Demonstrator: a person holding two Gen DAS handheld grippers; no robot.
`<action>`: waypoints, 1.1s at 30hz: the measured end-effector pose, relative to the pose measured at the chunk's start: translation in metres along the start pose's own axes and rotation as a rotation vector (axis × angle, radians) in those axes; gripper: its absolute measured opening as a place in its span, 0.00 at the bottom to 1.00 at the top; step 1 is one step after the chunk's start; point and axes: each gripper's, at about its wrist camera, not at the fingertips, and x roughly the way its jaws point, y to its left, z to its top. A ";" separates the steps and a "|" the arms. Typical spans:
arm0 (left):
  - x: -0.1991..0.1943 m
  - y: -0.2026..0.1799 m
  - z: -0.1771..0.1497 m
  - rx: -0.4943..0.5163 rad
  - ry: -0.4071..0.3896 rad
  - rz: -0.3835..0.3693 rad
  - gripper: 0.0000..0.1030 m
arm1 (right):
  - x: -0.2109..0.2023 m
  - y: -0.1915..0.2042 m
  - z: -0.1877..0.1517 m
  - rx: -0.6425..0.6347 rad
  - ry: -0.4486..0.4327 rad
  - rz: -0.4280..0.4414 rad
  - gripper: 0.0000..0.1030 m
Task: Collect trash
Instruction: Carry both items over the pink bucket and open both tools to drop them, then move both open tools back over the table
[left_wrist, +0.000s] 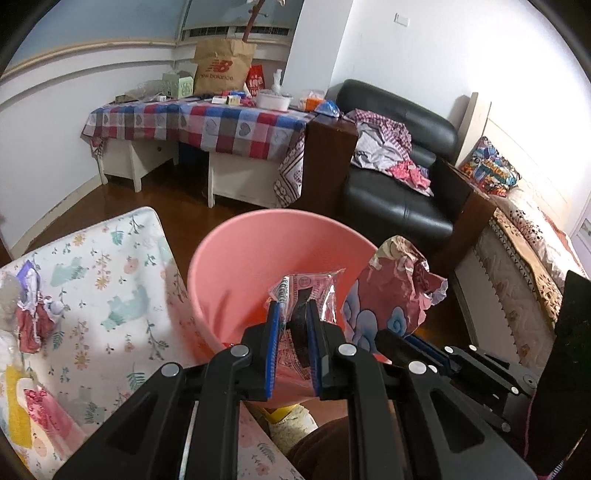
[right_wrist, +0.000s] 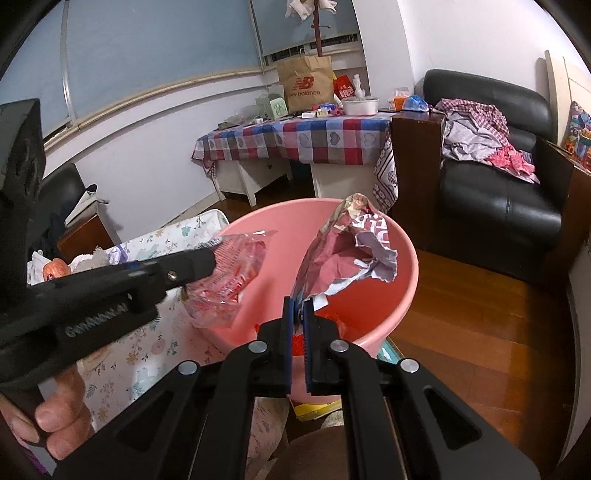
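Over pink bin (left_wrist: 255, 258), both tongs clamp wrappers.

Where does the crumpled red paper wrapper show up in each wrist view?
Left wrist view: crumpled red paper wrapper sits right of centre, beside the pink bucket's right rim.
Right wrist view: same wrapper at centre, pinched in the right claw over the bucket.
Shared landmark: the brown paper bag on the checked table.

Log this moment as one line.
left tongs: shut on clear wrapper | right tongs: shut on crumpled wrapper | both over pink bin
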 end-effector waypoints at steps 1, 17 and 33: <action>0.004 0.000 0.000 -0.004 0.006 0.001 0.14 | 0.001 0.000 0.000 -0.001 0.004 -0.001 0.05; 0.014 0.006 -0.003 -0.044 0.007 0.000 0.41 | 0.015 -0.006 -0.004 0.007 0.048 -0.017 0.14; -0.020 0.014 0.000 -0.082 -0.047 -0.020 0.52 | -0.001 -0.004 -0.005 0.011 0.022 -0.023 0.33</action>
